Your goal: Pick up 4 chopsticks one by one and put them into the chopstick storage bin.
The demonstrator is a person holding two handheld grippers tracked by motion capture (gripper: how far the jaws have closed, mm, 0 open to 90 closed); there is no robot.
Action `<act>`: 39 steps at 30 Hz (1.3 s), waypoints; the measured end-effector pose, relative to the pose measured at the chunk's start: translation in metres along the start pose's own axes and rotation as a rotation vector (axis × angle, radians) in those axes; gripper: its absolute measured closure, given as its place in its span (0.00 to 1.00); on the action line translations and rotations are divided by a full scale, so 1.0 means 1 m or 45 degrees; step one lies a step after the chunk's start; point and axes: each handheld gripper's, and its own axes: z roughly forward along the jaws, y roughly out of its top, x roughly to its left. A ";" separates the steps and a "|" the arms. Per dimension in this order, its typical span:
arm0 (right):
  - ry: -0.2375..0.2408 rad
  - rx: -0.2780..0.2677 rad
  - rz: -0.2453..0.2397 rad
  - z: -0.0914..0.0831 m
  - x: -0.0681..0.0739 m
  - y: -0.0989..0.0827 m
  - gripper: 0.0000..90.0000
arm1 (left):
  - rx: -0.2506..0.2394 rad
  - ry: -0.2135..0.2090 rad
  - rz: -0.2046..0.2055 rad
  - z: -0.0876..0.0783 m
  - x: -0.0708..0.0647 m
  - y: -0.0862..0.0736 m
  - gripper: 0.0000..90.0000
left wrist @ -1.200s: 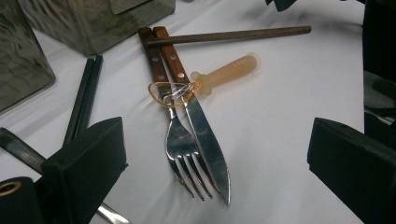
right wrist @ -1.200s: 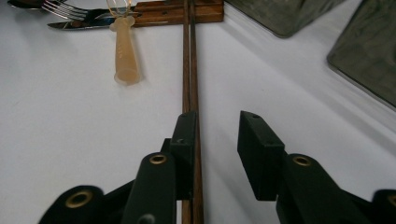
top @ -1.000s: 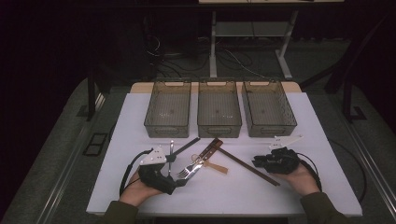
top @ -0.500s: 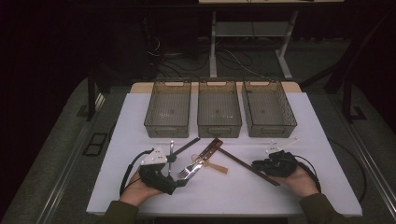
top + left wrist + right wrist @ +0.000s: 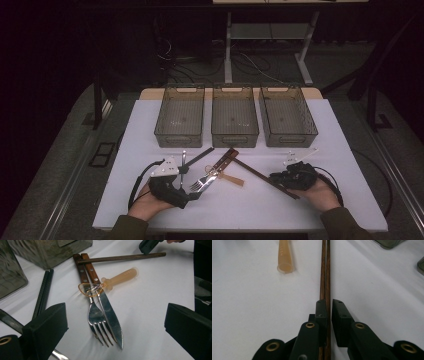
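Observation:
Cutlery lies in a loose pile at the table's middle: a wood-handled fork [image 5: 96,317] and knife [image 5: 110,315], with an orange translucent spoon [image 5: 117,277] across them. My left gripper [image 5: 189,185] [image 5: 117,330] stands wide open just short of the fork's tines and holds nothing. A pair of brown chopsticks [image 5: 257,172] [image 5: 325,270] runs from the pile to the right. My right gripper [image 5: 276,176] [image 5: 329,302] lies low on their near end. Its jaws have just been closing, and they are now shut with the chopsticks between them.
Three smoky plastic bins [image 5: 180,135] [image 5: 235,137] [image 5: 289,137] stand in a row behind the pile. Black chopsticks [image 5: 43,295] lie left of the fork. A white plastic utensil [image 5: 300,154] lies behind the right gripper. The table's front edge is close to both hands.
My right gripper has settled slightly lower onto the near end of the brown chopsticks. The left gripper and the cutlery pile have kept still.

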 end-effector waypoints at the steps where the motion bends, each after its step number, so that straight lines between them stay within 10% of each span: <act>1: 0.000 0.001 -0.001 0.000 0.000 0.000 0.91 | -0.002 0.000 -0.003 0.000 0.000 0.000 0.04; 39: -0.077 0.049 -0.051 0.007 -0.001 -0.003 0.91 | 0.005 -0.003 0.000 0.000 -0.001 0.000 0.04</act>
